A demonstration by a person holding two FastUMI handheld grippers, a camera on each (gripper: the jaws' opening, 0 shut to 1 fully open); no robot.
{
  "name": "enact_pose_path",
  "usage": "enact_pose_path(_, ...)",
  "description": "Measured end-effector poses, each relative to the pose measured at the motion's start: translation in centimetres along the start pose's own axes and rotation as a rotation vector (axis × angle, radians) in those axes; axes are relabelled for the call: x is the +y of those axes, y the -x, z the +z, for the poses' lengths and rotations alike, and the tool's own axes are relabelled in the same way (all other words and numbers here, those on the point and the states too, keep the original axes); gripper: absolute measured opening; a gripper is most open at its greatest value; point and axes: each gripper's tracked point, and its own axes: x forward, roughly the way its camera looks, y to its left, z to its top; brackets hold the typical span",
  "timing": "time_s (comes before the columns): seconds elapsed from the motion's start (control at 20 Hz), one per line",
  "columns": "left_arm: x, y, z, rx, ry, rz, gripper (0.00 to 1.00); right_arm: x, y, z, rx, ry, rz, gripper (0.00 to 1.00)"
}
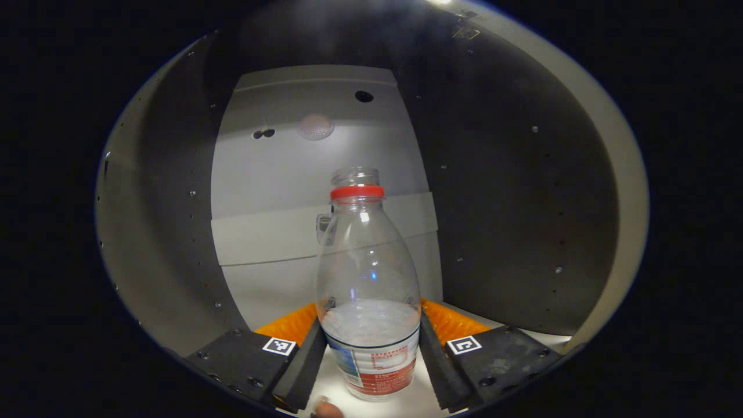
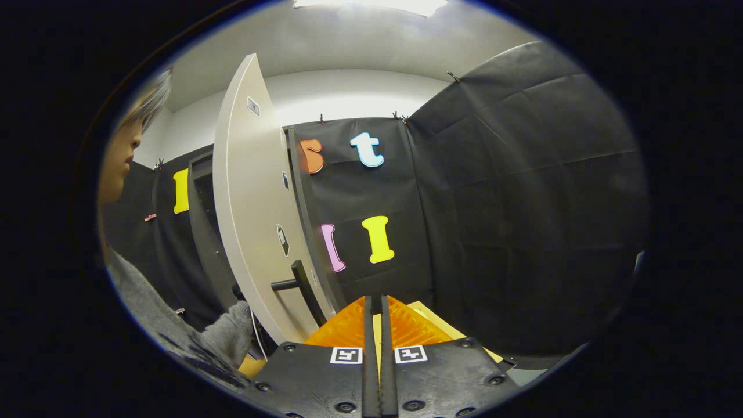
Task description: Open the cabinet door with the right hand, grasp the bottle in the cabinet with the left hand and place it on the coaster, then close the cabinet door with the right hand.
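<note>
In the left gripper view, the left gripper [image 1: 370,342] stands inside the cabinet [image 1: 522,203], its jaws spread wide on either side of the bottle [image 1: 368,290], fingers near its lower body without clearly pressing it. The bottle is clear plastic, upright on the cabinet floor, with a red neck ring, no cap, and a printed label around its base. In the right gripper view, the right gripper [image 2: 376,325] has its jaws closed together on nothing; beyond, the cabinet door [image 2: 249,203] stands open, its dark handle [image 2: 302,284] facing out.
</note>
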Motion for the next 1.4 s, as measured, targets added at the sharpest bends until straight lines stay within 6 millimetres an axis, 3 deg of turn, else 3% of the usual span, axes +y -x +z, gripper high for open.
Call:
enact_pose_path(0.1,-0.8,1.6,0.7,-0.009,0.049,-0.042,0.79,0.9,0.4,0.1,-0.007,0.004,0.014,0.06)
enact_pose_path(0.25,0.5,3.3,1.6,-0.030,0.074,-0.056,0.80,1.9,1.6,0.1,-0.017,0.014,0.020,0.06)
enact_pose_path(0.45,0.8,8.4,2.2,-0.047,0.082,-0.089,0.79,5.1,2.9,0.2,-0.037,0.033,0.067,0.06)
enact_pose_path(0.7,1.4,16.2,1.7,-0.045,0.080,-0.103,0.79,10.1,5.3,-0.8,-0.030,0.070,0.142,0.06)
enact_pose_path(0.95,3.5,22.5,1.2,-0.031,0.085,-0.107,0.79,16.9,7.4,-2.6,-0.002,0.049,0.267,0.05)
enact_pose_path(1.05,4.0,24.6,1.0,-0.031,0.098,-0.121,0.79,18.1,7.2,-3.4,0.003,0.060,0.274,0.06)
enact_pose_path(1.25,4.4,28.0,-0.4,-0.024,0.115,-0.148,0.80,19.1,4.7,-4.7,-0.029,0.101,0.188,0.06)
enact_pose_path(1.3,4.5,28.9,-1.0,-0.018,0.128,-0.150,0.80,20.2,4.2,-5.2,-0.034,0.103,0.199,0.19)
enact_pose_path(1.4,4.7,30.5,-2.5,-0.002,0.146,-0.137,0.80,22.5,2.9,-6.6,-0.021,0.093,0.253,0.22)
